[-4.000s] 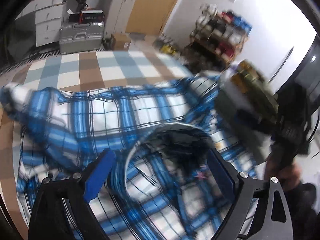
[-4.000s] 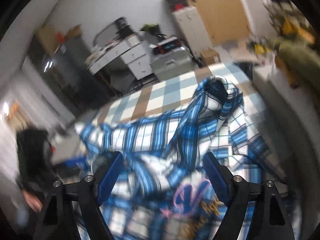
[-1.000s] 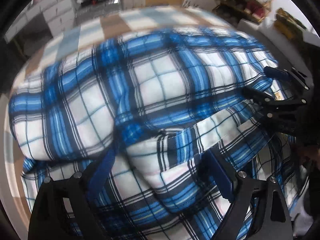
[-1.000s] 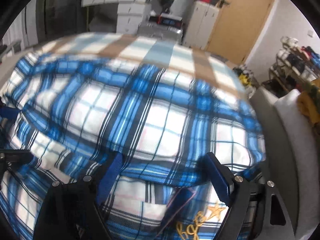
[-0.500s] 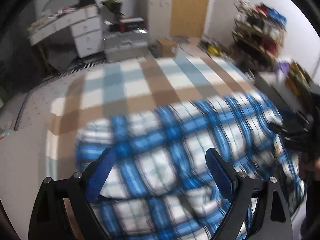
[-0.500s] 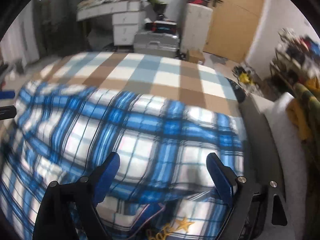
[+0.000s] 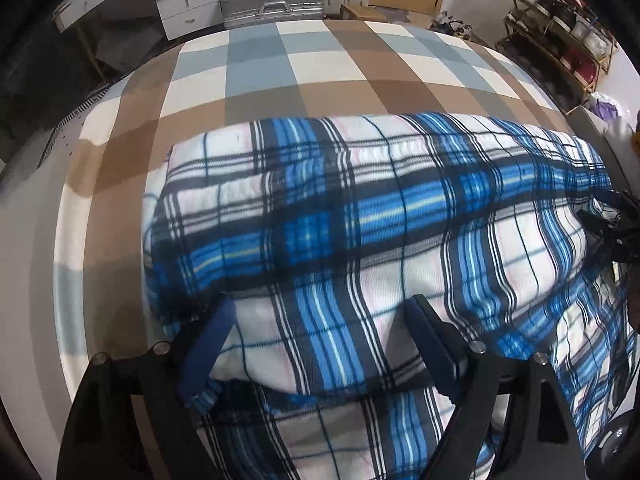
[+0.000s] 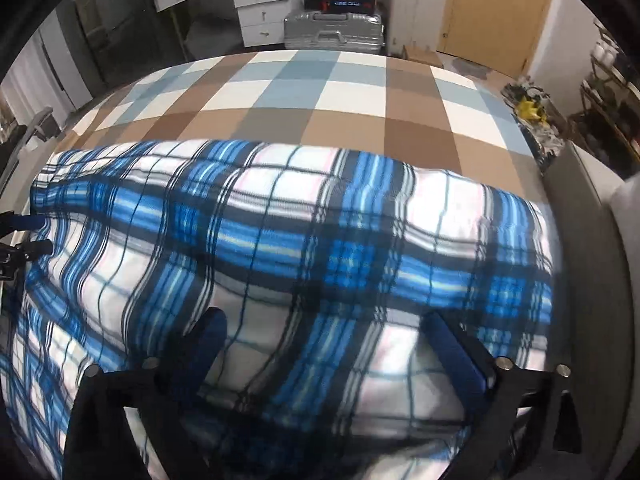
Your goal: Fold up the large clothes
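Observation:
A large blue, white and black plaid garment (image 7: pixel 360 216) lies folded over on the bed and fills the near half of both views (image 8: pixel 304 248). My left gripper (image 7: pixel 320 332) is open, its blue fingers spread wide over the garment's near folded edge, holding nothing. My right gripper (image 8: pixel 324 344) is also open over the same fold, further to the right. The right gripper's fingers (image 7: pixel 618 216) show at the right edge of the left wrist view. The left gripper's fingers (image 8: pixel 24 236) show at the left edge of the right wrist view.
The bed has a brown, pale blue and white checked cover (image 7: pixel 328 68), bare beyond the garment. Past the bed stand a silver suitcase (image 7: pixel 276 0), white drawers (image 8: pixel 264 12) and a wooden door (image 8: pixel 500 12). Shelves (image 7: pixel 560 12) stand at the right.
One second ago the cloth bulged up close between the fingers of both grippers. Both grippers have since drawn back, and the garment now lies folded over with the bed cover showing beyond it.

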Tool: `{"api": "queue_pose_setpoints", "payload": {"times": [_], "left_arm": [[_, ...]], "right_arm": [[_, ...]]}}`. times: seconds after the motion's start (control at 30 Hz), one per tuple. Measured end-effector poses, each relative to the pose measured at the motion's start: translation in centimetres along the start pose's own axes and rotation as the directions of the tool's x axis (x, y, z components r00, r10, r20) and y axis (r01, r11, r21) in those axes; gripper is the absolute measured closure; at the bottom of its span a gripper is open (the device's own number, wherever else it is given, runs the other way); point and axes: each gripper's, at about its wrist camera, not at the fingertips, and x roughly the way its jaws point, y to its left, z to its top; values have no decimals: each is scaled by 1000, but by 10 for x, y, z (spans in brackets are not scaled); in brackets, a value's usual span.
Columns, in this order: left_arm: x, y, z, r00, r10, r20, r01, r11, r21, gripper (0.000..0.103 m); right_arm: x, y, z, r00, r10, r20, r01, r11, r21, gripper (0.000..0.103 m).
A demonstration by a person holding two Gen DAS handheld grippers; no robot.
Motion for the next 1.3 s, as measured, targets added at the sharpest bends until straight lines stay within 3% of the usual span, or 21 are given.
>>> {"api": "queue_pose_setpoints", "payload": {"times": [0.23, 0.4, 0.47, 0.63, 0.73, 0.83, 0.9, 0.97, 1.03, 1.1, 1.17, 1.2, 1.27, 1.3], "left_arm": [[19, 7, 53, 1000, 27, -12, -27, 999, 41, 15], [37, 24, 98, 999, 47, -8, -47, 999, -11, 13], [36, 22, 99, 998, 69, 2, -69, 998, -12, 13], [4, 8, 35, 997, 75, 8, -75, 996, 52, 14], [-1, -1, -17, 995, 72, -65, -65, 993, 96, 13], [-16, -7, -60, 997, 42, -64, -35, 994, 103, 13], [-33, -14, -83, 996, 91, -15, -88, 990, 113, 14], [-65, -21, -110, 989, 110, 97, -120, 987, 103, 14], [-98, -27, -134, 976, 100, 194, -113, 992, 57, 14], [-127, -33, -154, 956, 94, 276, -103, 995, 17, 14], [-158, -43, -178, 923, 107, 370, -111, 994, -11, 14], [-164, -43, -171, 909, 122, 398, -125, 992, -18, 14], [-188, -53, -190, 867, 173, 468, -172, 984, -45, 14], [-191, -54, -188, 856, 176, 487, -174, 983, -51, 14]], "right_arm": [[25, 6, 44, 999, -24, 28, 25, 1000, -5, 1], [41, 4, 80, 998, -38, 40, 38, 999, -7, 2], [48, 0, 94, 998, -36, 45, 36, 999, 7, 2], [25, 8, 73, 997, -69, 46, 70, 998, -4, 12], [-2, 27, 32, 992, -106, 73, 113, 990, -88, 10], [-15, 38, -4, 990, -131, 59, 138, 981, -136, 10], [-27, 38, -21, 991, -120, 54, 126, 986, -114, 11], [-54, 37, -45, 996, -68, 59, 72, 995, -69, 12], [-85, 37, -64, 992, -33, 122, 38, 999, -35, 12], [-125, 37, -84, 975, 20, 222, -20, 1000, -5, 12], [-168, 41, -104, 937, 73, 340, -86, 996, 22, 10], [-190, 44, -115, 911, 109, 399, -130, 991, 26, 10], [-227, 53, -138, 854, 161, 495, -197, 980, 20, 9], [-242, 58, -146, 829, 181, 528, -221, 975, 13, 7]]}}
